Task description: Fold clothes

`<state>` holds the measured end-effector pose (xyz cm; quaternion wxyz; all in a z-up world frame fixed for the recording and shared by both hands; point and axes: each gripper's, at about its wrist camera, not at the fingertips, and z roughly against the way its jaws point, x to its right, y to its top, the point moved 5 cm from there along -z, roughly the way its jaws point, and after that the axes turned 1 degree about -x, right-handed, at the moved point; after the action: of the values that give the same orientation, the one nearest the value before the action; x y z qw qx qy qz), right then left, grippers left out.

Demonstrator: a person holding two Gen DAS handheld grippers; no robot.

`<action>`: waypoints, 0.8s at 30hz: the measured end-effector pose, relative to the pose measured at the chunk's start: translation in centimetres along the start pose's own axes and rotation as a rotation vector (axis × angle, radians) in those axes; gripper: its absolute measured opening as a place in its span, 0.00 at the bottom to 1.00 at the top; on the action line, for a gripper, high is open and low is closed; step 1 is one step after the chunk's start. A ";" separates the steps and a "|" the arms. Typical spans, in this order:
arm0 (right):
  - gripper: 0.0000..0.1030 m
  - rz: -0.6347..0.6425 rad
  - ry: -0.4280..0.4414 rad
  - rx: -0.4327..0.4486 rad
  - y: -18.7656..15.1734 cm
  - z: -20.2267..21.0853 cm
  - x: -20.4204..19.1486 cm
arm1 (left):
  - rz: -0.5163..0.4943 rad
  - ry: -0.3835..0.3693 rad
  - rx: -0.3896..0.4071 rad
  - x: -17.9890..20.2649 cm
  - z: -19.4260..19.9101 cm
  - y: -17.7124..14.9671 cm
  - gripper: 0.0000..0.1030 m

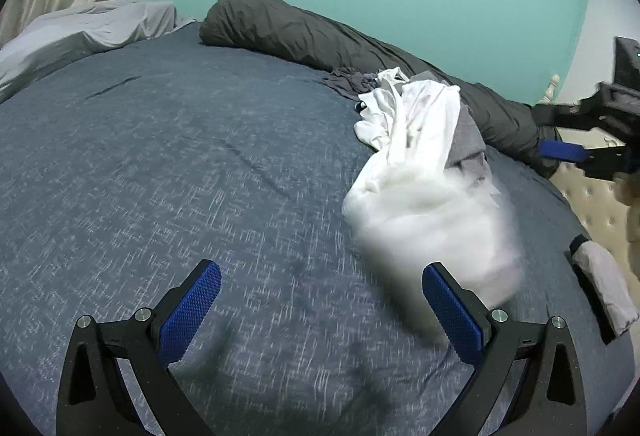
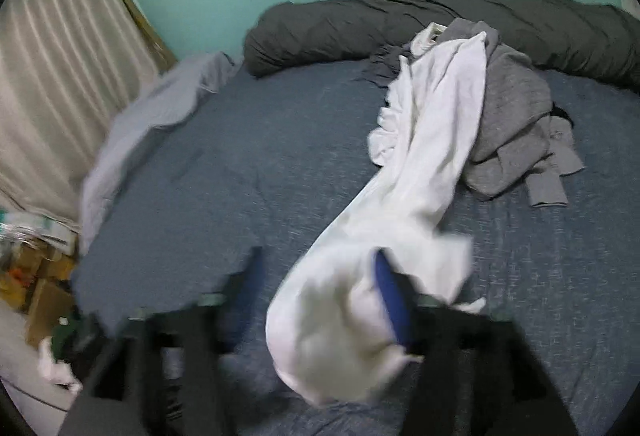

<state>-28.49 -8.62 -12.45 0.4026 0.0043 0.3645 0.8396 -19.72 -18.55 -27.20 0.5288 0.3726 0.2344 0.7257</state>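
A long white garment (image 1: 420, 156) (image 2: 432, 140) trails across the blue bed sheet (image 1: 160, 156) from a pile at the far right toward both grippers. A grey knit garment (image 2: 516, 124) (image 1: 466, 132) lies crumpled beside it, partly under it. My left gripper (image 1: 320, 300) hangs open over bare sheet, and the blurred near end of the white garment is just beyond its right finger (image 1: 452, 316). In the right wrist view my right gripper (image 2: 320, 296) is blurred with its jaws wide apart. The white cloth's near end bunches against its right finger (image 2: 394, 300) without being pinched. The right gripper (image 1: 538, 132) also shows at the far right of the left wrist view.
A dark grey rolled duvet (image 1: 280, 28) (image 2: 360, 24) runs along the teal wall. A pale grey pillow (image 1: 80, 28) lies at the far left by a curtain (image 2: 48, 76). Boxes and clutter (image 2: 36, 276) sit on the floor at left. A cream tufted panel (image 1: 592, 204) borders the bed at right.
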 end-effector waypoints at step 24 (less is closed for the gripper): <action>0.56 0.006 0.017 -0.146 -15.2 -8.8 3.6 | -0.020 0.045 -0.081 -1.5 -2.3 -0.8 1.00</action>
<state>-23.39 -5.28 -29.30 0.3961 -0.0310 0.3058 0.8652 -20.83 -19.58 -29.63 0.5452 0.3321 0.2205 0.7375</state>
